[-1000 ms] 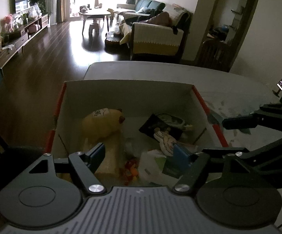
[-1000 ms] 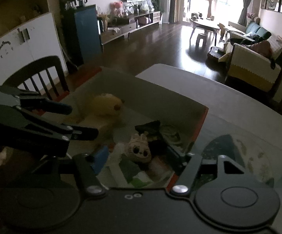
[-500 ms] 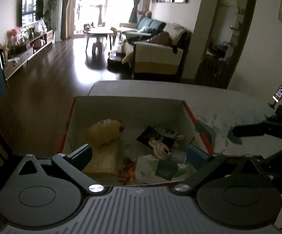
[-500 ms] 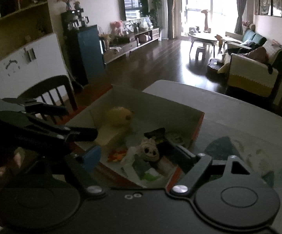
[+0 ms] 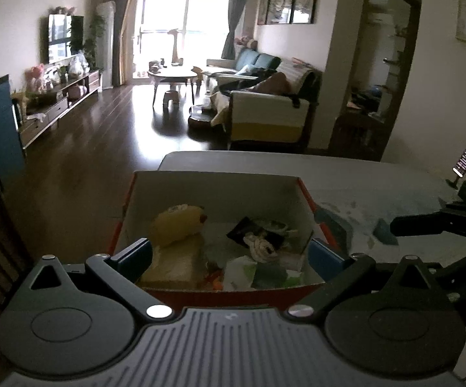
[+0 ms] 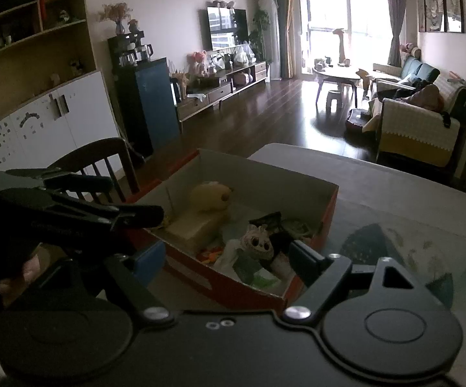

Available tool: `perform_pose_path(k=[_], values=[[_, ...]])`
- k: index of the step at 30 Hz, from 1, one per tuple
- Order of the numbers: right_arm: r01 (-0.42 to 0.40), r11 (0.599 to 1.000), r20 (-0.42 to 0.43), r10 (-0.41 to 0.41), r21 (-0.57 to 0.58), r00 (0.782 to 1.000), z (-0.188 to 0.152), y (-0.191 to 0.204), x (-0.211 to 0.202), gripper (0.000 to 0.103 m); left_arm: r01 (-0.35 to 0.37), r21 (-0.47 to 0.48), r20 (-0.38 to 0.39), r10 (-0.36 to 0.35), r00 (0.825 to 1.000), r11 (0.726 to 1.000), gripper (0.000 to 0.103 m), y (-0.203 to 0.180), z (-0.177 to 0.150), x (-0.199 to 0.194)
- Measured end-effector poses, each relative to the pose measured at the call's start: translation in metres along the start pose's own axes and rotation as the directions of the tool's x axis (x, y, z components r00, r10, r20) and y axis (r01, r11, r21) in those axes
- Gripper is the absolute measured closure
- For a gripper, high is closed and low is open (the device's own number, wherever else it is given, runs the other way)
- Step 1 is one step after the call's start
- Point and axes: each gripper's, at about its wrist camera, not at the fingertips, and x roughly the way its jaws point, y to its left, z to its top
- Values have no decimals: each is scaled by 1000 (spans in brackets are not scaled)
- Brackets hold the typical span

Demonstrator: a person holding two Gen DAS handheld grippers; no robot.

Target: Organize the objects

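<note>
Objects of the task are seen inside a cardboard box (image 5: 215, 190) with red outer walls, which is placed on a grey table (image 5: 362, 174). The box lies just ahead of both tools. In the left wrist view it is framed between the two fingers of the left gripper (image 5: 229, 256), whose fingers are spread wide, with nothing held between them. One blue pad (image 5: 137, 254) is seen at the left wall of the box and the other pad at the right wall; whether they touch the cardboard cannot be told.

Inside the box, a yellow plush toy (image 5: 178, 224) is seen on the far left side, resting on a pale block (image 5: 175, 262). To the right of it a small doll with big eyes (image 6: 258, 242) is lying on a dark card (image 5: 249, 229), and papers with green print (image 5: 255, 272) are found nearer to the tool. A small orange thing (image 5: 215, 282) is seen near the front wall; what it is cannot be told.

The right gripper (image 6: 226, 259) is also held wide apart and empty, with the near corner of the box between its fingers. The left tool is seen to the left of it as a dark shape. A wooden chair (image 6: 104, 164) stands beyond the box on the left, and a phone on a stand (image 5: 465, 161) is placed far right on the table.
</note>
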Motion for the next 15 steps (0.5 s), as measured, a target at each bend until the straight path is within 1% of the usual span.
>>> perform_pose_path(k=[2,5,7,11,13,15], values=[[5,1000,4,-5,0,1000,-2,0,-1,19,-3,-23,-5,3,1000,1000,0,2,-2,-3],[-1,1000,6,1,2,1000,-5,0,-4,19,-21,-38,12,21,1000,999,0,4,-5,-9],[-1,1000,7,1,1,1000,-6,0,-4,19,-17,-29,17,18,1000,999,0,2,-6,-12],[-5,1000,7,5,7,1000,-7,0,-5,19,-40,-2,13,40,999,999,0,-3,-8,-15],[-8,1000,5,8,9,1000,-9,1,-5,19,-50,-3,5,50,999,999,0,-4,-9,-15],[-9,1000,5,9,10,1000,-11,3,-7,19,-45,-17,-7,45,999,999,0,-3,-11,-14]])
